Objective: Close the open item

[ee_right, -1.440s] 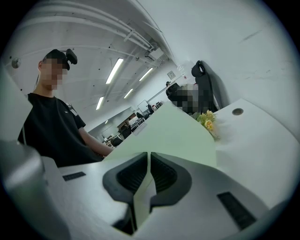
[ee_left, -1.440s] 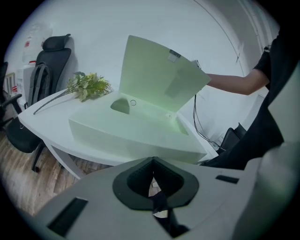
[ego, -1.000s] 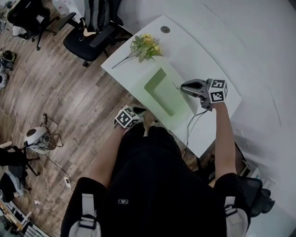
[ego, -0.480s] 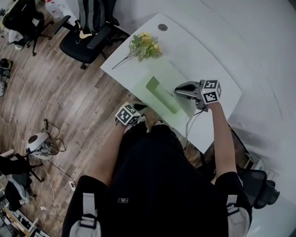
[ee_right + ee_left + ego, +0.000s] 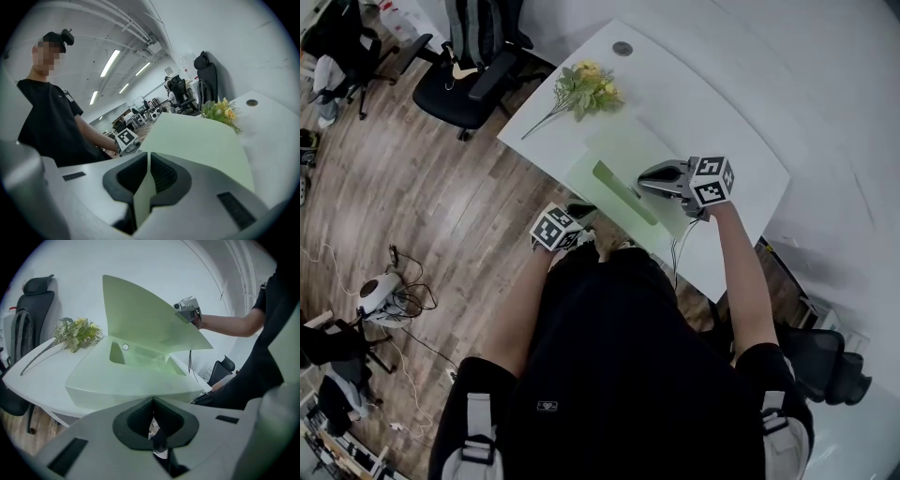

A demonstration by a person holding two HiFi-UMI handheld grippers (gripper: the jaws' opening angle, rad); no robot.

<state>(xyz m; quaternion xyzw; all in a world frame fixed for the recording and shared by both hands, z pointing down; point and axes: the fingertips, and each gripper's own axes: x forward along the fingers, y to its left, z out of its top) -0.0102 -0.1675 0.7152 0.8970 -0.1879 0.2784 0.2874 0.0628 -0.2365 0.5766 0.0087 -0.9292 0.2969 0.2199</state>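
A pale green box (image 5: 581, 173) sits on the white table (image 5: 741, 169), its hinged lid (image 5: 661, 216) tilted partway down over a narrow strip of darker interior (image 5: 623, 192). My right gripper (image 5: 645, 176) is shut on the lid's free edge; in the right gripper view the thin green lid (image 5: 197, 145) runs between the pads (image 5: 159, 171). My left gripper (image 5: 581, 214) hangs at the table's near edge, jaws together and empty. The left gripper view shows the box base (image 5: 131, 376), the raised lid (image 5: 145, 319) and the right gripper (image 5: 187, 310) on its corner.
A bunch of artificial flowers (image 5: 591, 92) lies at the table's far left corner, near a round cable grommet (image 5: 622, 48). A black office chair (image 5: 478, 80) stands beyond the table. A cable (image 5: 680, 253) hangs off the near table edge. Wood floor lies to the left.
The right gripper has moved left and down with the lid in its grip. The lid has swung lower, and the visible box interior has narrowed to a strip. The left gripper has stayed put.
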